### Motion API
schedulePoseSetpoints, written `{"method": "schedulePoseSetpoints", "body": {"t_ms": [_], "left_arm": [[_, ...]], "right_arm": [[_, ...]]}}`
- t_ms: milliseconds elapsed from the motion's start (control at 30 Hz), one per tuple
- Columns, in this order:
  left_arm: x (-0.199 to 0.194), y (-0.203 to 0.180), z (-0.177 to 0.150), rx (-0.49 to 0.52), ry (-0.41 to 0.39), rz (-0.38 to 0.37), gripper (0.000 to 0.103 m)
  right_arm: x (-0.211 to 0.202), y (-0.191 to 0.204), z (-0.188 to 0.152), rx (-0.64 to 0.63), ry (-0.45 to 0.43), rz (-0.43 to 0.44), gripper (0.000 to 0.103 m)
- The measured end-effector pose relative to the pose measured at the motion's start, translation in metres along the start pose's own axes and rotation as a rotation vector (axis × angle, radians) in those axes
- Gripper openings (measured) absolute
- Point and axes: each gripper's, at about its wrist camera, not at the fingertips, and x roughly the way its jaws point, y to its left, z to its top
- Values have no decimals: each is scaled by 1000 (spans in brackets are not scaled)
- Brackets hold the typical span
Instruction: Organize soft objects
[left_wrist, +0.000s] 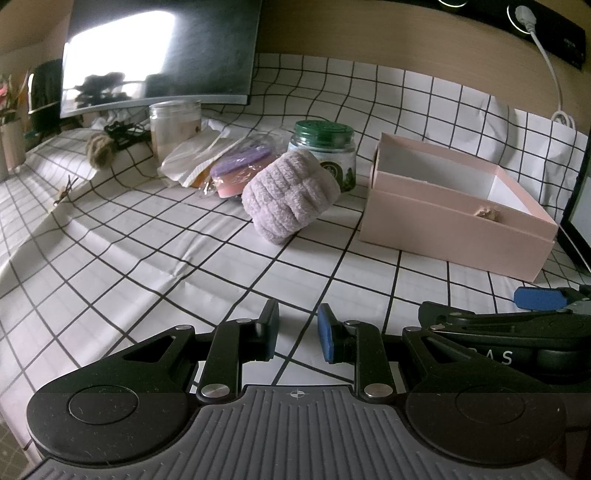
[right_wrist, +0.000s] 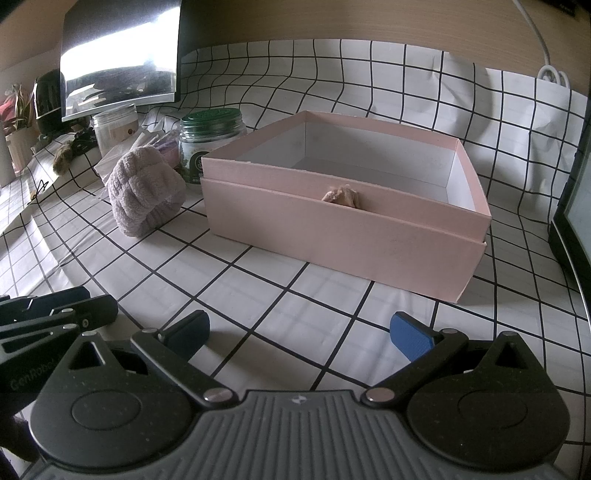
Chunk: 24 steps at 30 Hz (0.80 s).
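A checked cloth (left_wrist: 147, 266) covered the whole table, white with thin black lines, and rose up against the wall at the back. A dark monitor (left_wrist: 159, 55) stood at the far left, catching bright window glare. The open pink box (right_wrist: 343, 225) sat on the cloth right of centre, its white inside mostly bare; a small tan soft thing (right_wrist: 340, 194) showed just over the near wall. Just left of the box lay the fluffy lilac towel roll (left_wrist: 290, 192), tilted on its side and apart from the box. It leaned close against a green-lidded jar (left_wrist: 324, 146) behind it; whether they touched could not be told. Further left lay a purple and pink item in clear wrap (left_wrist: 240, 166), some crumpled white paper (left_wrist: 192, 158) and a clear jar (left_wrist: 173, 125).

The left gripper (left_wrist: 298, 330) hung low over bare cloth, its jaws parted only narrowly and holding nothing; the towel roll lay well ahead of it, almost straight in front. The right gripper (right_wrist: 299, 334) stood just beside it, jaws spread wide and empty, facing the box, with the towel roll ahead and off to its left.
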Motion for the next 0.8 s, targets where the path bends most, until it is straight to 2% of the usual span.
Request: {"method": "schedulePoseSetpoints", "body": {"t_ms": [800], "left_arm": [[0, -2, 0, 10, 0, 7, 26]], "right_arm": [[0, -1, 0, -3, 6, 6, 103]]}}
